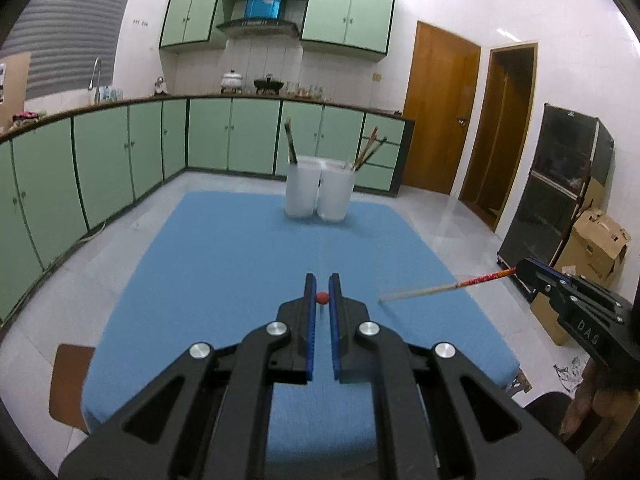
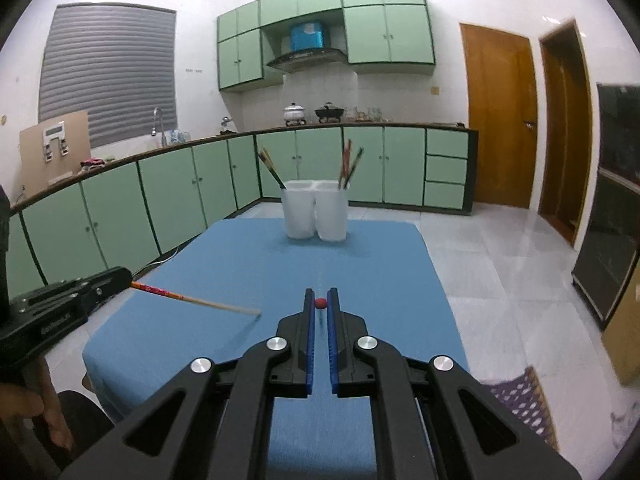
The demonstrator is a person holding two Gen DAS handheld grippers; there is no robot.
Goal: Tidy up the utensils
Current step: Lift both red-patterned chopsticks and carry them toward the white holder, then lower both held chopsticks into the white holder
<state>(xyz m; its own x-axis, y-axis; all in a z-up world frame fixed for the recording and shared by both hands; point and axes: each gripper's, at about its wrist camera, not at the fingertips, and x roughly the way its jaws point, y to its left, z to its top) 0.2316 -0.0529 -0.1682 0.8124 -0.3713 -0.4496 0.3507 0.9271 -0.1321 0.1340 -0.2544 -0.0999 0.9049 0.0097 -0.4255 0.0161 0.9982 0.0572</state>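
L wrist view: left gripper [image 1: 322, 298] has its blue-padded jaws closed on a thin chopstick seen end-on, red tip [image 1: 322, 298] showing betw the pads, its shaft hanging down out of sight below. So its long axis runs roughly vertical, across the jaws. Straight ahead, at the far end of the blue-cloth desk [image 1: 224, 264], stand two frosted white plastic cups [image 1: 320, 190], touching side by side, chopsticks already in both. At right, the right gripper [image 1: 520, 270] is clamped on the red-orange end of a wooden chopstick [image 1: 444, 287], which sticks out leftward over the desk, blurred.

R wrist view: right gripper [image 2: 321, 303] shows the same end-on picture, red tip [image 2: 320, 303] pinched, jaws closed. Cups [image 2: 316, 210] lie dead ahead, well apart from the jaws. Left gripper [image 2: 124, 276] enters at left w/ its chopstick [image 2: 196, 300] pointing rightward.

Judgement: both grippers look about equally far from the cups; next move prob carries each stick fwd, then tips it upright over a cup.
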